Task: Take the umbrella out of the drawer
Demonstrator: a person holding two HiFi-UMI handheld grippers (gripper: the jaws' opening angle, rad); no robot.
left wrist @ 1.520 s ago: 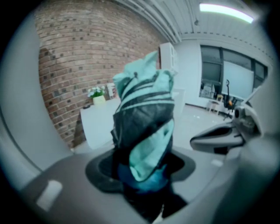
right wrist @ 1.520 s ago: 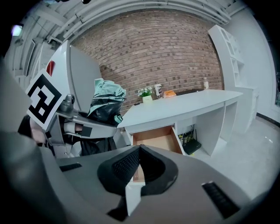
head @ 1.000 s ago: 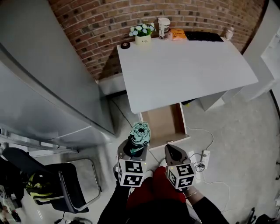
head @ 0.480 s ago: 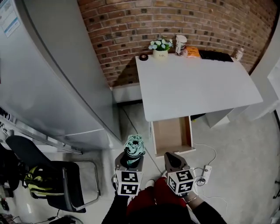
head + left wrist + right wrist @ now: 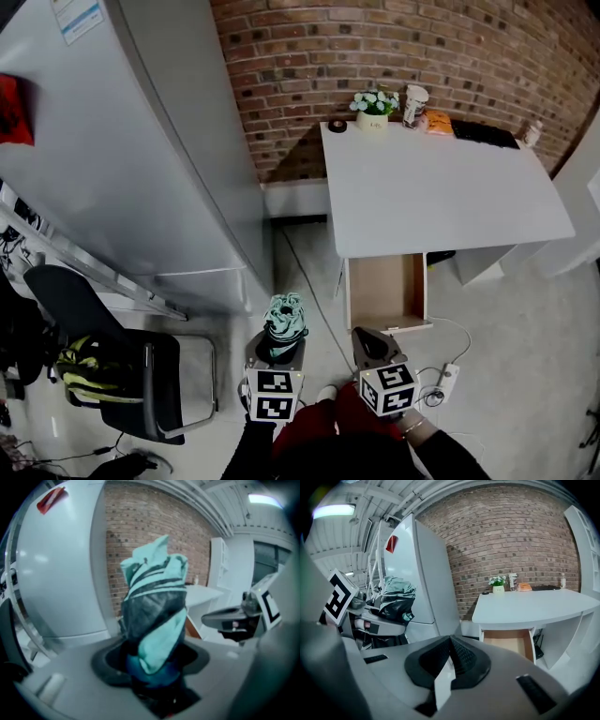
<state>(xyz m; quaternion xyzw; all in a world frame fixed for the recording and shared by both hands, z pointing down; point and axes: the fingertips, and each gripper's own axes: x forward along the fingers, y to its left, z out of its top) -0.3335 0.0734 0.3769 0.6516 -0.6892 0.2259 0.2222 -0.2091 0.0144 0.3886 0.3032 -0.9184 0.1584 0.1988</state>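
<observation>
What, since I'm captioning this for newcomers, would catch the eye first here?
The folded teal-and-dark umbrella stands out, clamped in the left tongs near the head view's bottom centre. Beyond it, an open, empty-looking drawer juts from the white desk against the brick wall.

— That umbrella, it's cloth, isn't it?
— Thin, soft-looking cloth, teal and dark grey, creased, with no shine.
— And the wall?
— Rough, matt brick. The worktop is smooth and white with hardly any gloss. The drawer looks like bare brown wood inside.
— The big cabinet?
— Smooth grey, with a soft sheen. The right gripper has a matt grey shell and black ribbed pads.
</observation>
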